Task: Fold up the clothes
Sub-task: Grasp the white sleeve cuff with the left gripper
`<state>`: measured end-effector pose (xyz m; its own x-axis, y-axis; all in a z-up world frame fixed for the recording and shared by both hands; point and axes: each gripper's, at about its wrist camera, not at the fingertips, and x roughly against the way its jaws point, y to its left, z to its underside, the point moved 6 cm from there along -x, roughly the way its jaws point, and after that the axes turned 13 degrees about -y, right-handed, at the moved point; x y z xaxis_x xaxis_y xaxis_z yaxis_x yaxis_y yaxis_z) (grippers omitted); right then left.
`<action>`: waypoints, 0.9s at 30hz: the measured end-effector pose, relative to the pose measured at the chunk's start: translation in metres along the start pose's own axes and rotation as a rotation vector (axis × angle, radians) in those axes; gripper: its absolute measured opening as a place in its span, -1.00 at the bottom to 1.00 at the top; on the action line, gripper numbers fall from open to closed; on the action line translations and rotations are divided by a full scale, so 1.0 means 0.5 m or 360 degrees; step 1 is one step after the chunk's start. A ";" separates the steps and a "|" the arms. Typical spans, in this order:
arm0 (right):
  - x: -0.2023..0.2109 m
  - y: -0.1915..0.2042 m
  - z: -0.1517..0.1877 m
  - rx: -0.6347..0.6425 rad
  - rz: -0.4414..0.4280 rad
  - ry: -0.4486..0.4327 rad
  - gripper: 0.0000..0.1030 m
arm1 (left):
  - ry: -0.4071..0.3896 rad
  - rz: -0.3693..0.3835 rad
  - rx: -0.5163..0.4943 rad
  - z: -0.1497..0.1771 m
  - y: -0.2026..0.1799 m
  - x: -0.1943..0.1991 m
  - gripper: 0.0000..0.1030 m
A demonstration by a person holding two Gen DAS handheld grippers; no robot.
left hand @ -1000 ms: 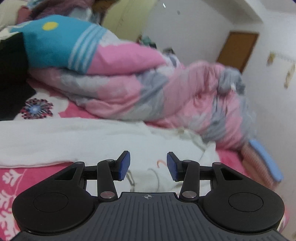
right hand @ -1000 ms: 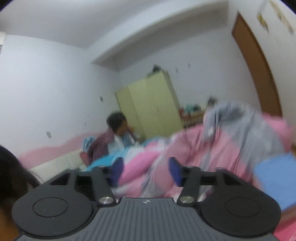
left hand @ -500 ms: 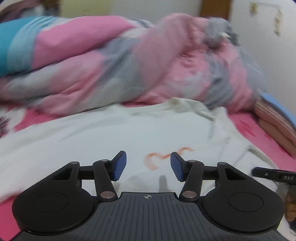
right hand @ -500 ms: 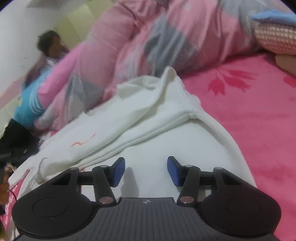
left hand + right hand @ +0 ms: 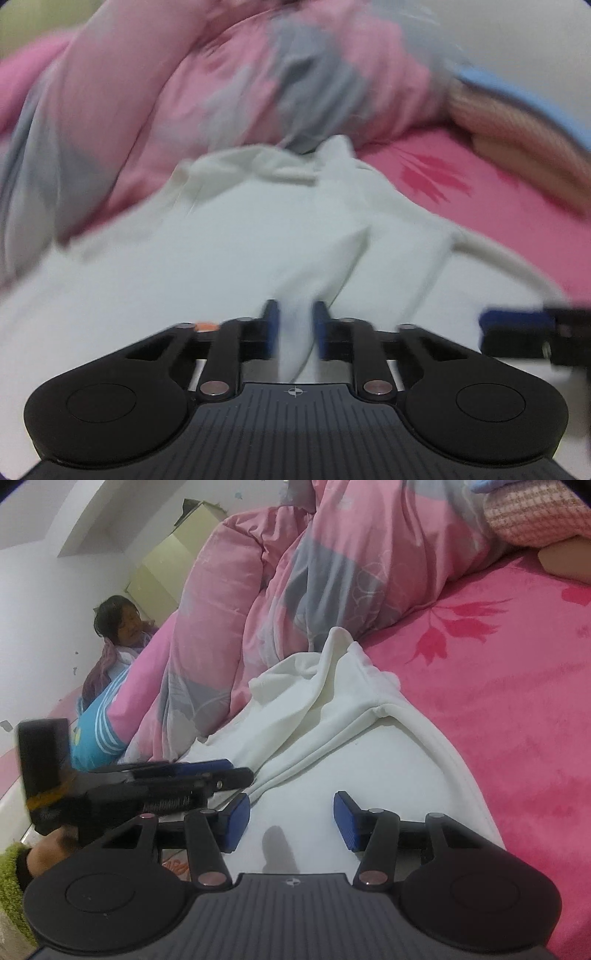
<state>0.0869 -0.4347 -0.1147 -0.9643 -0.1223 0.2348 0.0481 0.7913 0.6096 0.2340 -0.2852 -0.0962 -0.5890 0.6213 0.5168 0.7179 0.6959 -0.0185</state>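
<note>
A white garment (image 5: 229, 243) lies spread on the pink bed, with a bunched sleeve running away from me. My left gripper (image 5: 295, 328) is shut on a ridge of the white cloth pinched between its blue pads. It also shows from the side in the right wrist view (image 5: 221, 768). My right gripper (image 5: 291, 821) is open and empty, just above the garment (image 5: 351, 746) near its right hem. One of its blue fingertips (image 5: 517, 321) shows at the right of the left wrist view.
A pink and grey quilt (image 5: 295, 590) is heaped behind the garment. The pink flowered sheet (image 5: 517, 701) lies to the right. A checked pillow (image 5: 535, 513) sits at the far right. A person (image 5: 118, 624) sits at the far left by a pale green wardrobe (image 5: 166, 561).
My left gripper has come down onto the garment and closed on a fold of it. My right gripper has dropped closer to the cloth and stays open.
</note>
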 end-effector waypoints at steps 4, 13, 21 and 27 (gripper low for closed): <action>0.001 0.000 0.000 -0.0006 -0.0002 -0.0001 0.02 | 0.0007 0.0022 0.0449 -0.007 0.084 0.000 -0.89; 0.005 -0.002 0.000 -0.0029 -0.0011 -0.0007 0.02 | -0.0100 -0.0130 0.1128 -0.008 0.279 0.100 -0.64; 0.007 -0.005 0.000 -0.0059 -0.0022 -0.0012 0.03 | -0.0082 -0.0333 0.1067 0.063 0.360 0.283 -0.37; 0.010 -0.009 0.000 -0.0092 -0.0036 -0.0021 0.02 | -0.0016 -0.0404 0.1115 0.150 0.391 0.349 0.08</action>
<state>0.0820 -0.4388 -0.1164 -0.9686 -0.1315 0.2109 0.0410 0.7522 0.6576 0.2437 -0.0140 -0.0741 -0.7107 0.4119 0.5703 0.1564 0.8829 -0.4428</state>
